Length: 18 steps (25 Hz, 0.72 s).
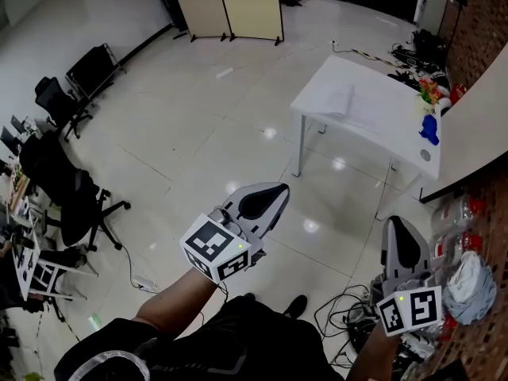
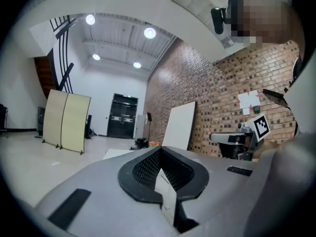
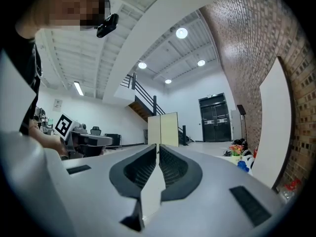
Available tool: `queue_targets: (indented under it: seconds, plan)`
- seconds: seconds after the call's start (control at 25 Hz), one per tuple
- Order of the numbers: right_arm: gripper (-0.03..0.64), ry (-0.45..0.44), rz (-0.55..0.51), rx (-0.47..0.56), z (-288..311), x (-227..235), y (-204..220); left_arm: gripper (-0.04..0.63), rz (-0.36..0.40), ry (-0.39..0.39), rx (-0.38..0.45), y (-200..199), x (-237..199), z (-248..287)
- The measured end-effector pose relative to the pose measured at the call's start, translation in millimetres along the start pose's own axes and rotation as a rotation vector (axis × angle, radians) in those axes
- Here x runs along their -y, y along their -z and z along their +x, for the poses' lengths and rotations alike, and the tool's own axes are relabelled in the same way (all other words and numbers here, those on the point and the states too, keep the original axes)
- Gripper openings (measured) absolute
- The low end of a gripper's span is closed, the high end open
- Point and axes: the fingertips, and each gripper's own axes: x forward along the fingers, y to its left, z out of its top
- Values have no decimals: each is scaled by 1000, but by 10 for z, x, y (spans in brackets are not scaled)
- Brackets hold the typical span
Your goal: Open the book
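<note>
L gripper (image 1: 274, 193) & R gripper (image 1: 397, 232) both closed, empty; white table (image 1: 373, 109) well off at 1 o'clock, so floor cables (image 1: 337, 308) at 5 o'clock could trip the approach.

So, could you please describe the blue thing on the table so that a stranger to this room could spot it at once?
Find the white table out on the shiny floor, beside the brick wall. On its side nearest that wall stands a small blue object. It is the only plain blue thing there; the bunch next to it is many-coloured.
</note>
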Motion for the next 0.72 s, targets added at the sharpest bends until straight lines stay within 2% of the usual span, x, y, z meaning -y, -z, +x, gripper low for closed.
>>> queue_targets:
  seconds: [0.24, 0.52, 0.72]
  plan:
    - [5, 47, -12, -8, -134, -661, -81, -3, 17, 62, 62, -103, -20, -594]
    - [5, 119, 15, -42, -192, -1543, -1, -3, 0, 146, 61, -36, -287, -1332]
    - [5, 144, 12, -42, -369, -1780, -93, -3, -23, 168, 82, -126, -203, -1581]
